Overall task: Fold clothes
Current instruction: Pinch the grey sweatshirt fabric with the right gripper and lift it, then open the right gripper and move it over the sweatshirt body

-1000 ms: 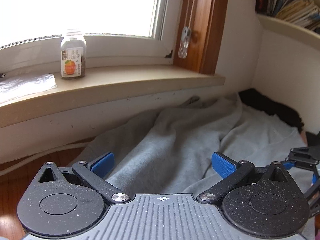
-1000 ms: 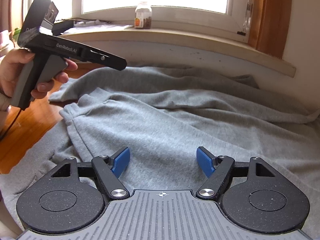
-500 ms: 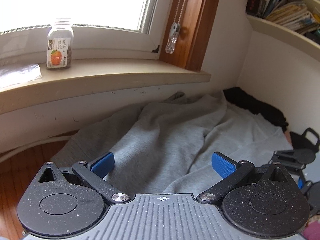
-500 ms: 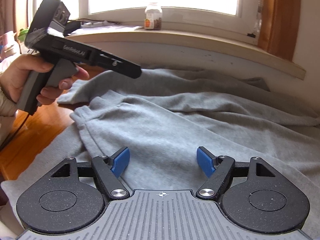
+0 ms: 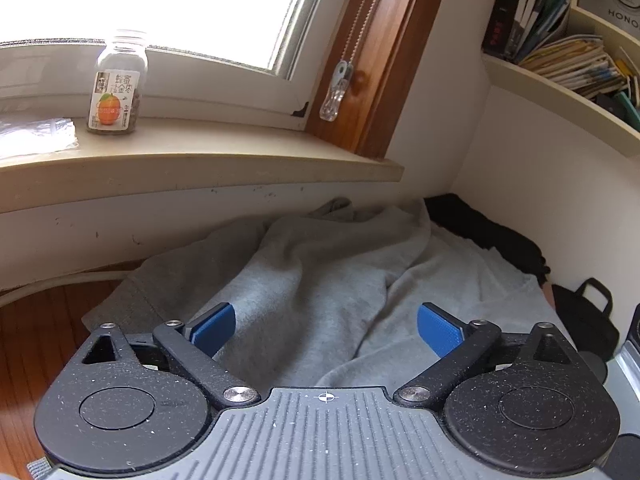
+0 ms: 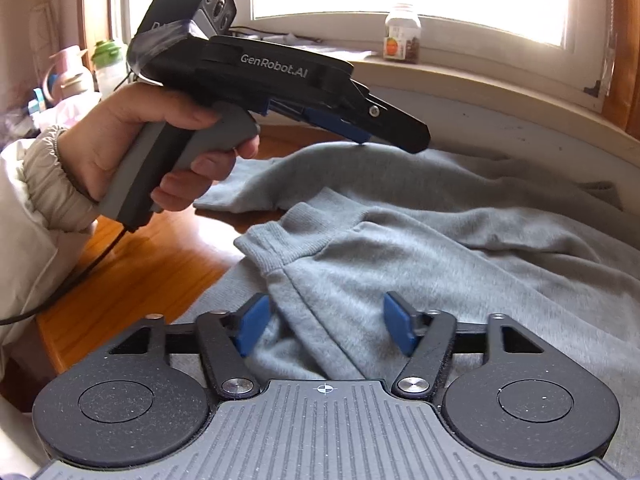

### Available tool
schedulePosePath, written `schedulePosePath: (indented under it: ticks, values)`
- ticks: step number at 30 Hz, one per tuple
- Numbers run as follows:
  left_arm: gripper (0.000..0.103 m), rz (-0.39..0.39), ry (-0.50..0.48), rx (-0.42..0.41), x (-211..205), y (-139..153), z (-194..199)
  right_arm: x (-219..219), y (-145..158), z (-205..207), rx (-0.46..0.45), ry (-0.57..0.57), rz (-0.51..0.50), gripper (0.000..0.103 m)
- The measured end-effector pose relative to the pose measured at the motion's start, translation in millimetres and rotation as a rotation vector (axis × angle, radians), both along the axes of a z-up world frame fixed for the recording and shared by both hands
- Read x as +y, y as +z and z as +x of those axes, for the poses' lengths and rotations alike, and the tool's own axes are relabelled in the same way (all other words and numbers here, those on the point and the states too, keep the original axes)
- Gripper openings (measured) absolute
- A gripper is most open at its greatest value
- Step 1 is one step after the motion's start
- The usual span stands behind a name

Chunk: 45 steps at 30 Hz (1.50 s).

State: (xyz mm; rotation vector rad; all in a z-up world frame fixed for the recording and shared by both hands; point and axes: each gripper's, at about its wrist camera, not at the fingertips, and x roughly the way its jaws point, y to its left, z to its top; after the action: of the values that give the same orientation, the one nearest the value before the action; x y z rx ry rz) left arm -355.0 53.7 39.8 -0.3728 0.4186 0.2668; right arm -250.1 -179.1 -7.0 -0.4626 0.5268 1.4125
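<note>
Bright daylight comes through a window above a pale sill [image 5: 224, 148], where a small glass jar [image 5: 118, 84] with an orange label stands. Below the sill, a grey sweatshirt [image 6: 460, 248] lies crumpled over a wooden bench [image 6: 132, 272]. The right hand-held gripper [image 6: 326, 322] is low over a ribbed cuff and seam; its jaws have just been closing, with a fold of cloth between them, but the blue pads do not yet press it. The left hand-held gripper [image 5: 326, 330] hangs above the fabric, released and empty, gripped by a hand [image 6: 132, 148] in a cream sleeve.
</note>
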Motion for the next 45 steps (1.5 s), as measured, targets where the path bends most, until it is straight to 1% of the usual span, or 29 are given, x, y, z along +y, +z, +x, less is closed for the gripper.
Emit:
schedulePosePath:
  ticks: [1,2,3,4,5,6,8,9,12,16,18,21,24,30,31,33,34,35,36,37,38,39,40,42,43,45]
  values:
    - [0.098,0.005,0.002,0.001,-0.4,0.0,0.1,0.2,0.2,-0.2,0.000,0.001,0.001,0.059]
    - [0.098,0.009,0.002,0.001,-0.8,0.1,0.3,0.3,0.5,-0.3,0.000,0.002,0.002,0.054]
    - [0.098,0.012,0.001,0.000,-1.4,0.5,0.5,0.4,0.7,-0.5,0.001,0.003,0.003,0.044]
    - [0.098,0.015,-0.001,-0.001,-2.1,1.0,0.7,-0.1,1.0,0.1,0.008,0.009,0.005,0.039]
    - [0.098,0.017,-0.001,-0.001,-2.5,1.2,0.8,-0.7,1.4,0.8,0.016,0.017,0.007,0.029]
    - [0.098,0.019,-0.002,0.000,-2.8,1.2,0.9,-2.1,2.2,2.1,0.022,0.016,0.014,0.012]
    - [0.098,0.022,-0.004,0.001,-3.4,1.2,1.1,-5.3,4.0,5.0,0.032,0.011,0.031,0.009]
    - [0.098,0.024,-0.004,0.002,-3.7,1.2,1.2,-6.8,4.9,6.4,0.037,0.009,0.040,0.005]
    - [0.099,0.026,-0.003,0.005,-3.7,1.5,1.3,-18.1,12.9,17.6,0.050,-0.028,0.084,0.004]
    - [0.101,0.030,0.000,0.008,-4.0,1.3,1.5,-44.3,32.1,42.9,0.022,-0.109,0.138,0.004]
    - [0.101,0.031,0.000,0.008,-4.6,1.2,1.7,-63.4,41.8,63.8,0.004,-0.174,0.150,0.004]
    - [0.102,0.037,-0.004,0.012,-6.2,0.9,3.2,-97.9,52.7,100.8,-0.054,-0.290,0.154,0.004]
    - [0.103,0.042,-0.007,0.019,-8.0,-0.7,5.6,-138.0,61.7,140.8,-0.106,-0.428,0.154,0.004]
    - [0.103,0.042,-0.006,0.038,-9.7,-6.0,15.1,-225.3,88.4,219.9,-0.286,-0.723,0.145,0.004]
    - [0.103,0.041,-0.005,0.039,-10.3,-6.5,16.7,-238.7,93.0,230.8,-0.328,-0.786,0.140,0.004]
    - [0.103,0.041,-0.009,0.038,-12.9,-7.3,20.8,-263.3,99.7,253.3,-0.452,-0.944,0.119,0.004]
    - [0.103,0.037,-0.013,0.039,-14.5,-8.3,24.6,-272.4,100.4,264.3,-0.485,-1.016,0.111,0.004]
    - [0.103,0.031,-0.016,0.040,-16.3,-9.5,29.0,-277.3,97.3,277.5,-0.483,-1.070,0.086,0.005]
    - [0.103,0.028,-0.021,0.048,-18.8,-10.5,35.2,-281.6,93.7,291.0,-0.476,-1.121,0.057,0.010]
    - [0.103,0.027,-0.025,0.060,-21.8,-11.4,42.5,-281.0,86.4,299.3,-0.431,-1.114,0.051,0.010]
    - [0.103,0.026,-0.030,0.072,-24.7,-12.3,49.8,-279.6,78.6,306.8,-0.379,-1.097,0.049,0.014]
    - [0.103,0.024,-0.034,0.084,-27.7,-13.2,57.2,-276.4,69.9,309.9,-0.318,-1.050,0.073,0.024]
    - [0.103,0.025,-0.043,0.093,-30.7,-13.9,64.7,-270.5,59.9,311.5,-0.252,-0.990,0.097,0.027]
    - [0.103,0.028,-0.054,0.119,-36.6,-16.2,82.4,-249.7,34.9,314.2,-0.118,-0.842,0.121,0.029]
    - [0.103,0.034,-0.054,0.137,-39.4,-17.8,91.0,-239.7,25.6,315.2,-0.077,-0.786,0.122,0.029]
    - [0.103,0.055,-0.055,0.170,-44.8,-22.7,106.0,-216.1,9.4,317.7,-0.032,-0.680,0.104,0.032]
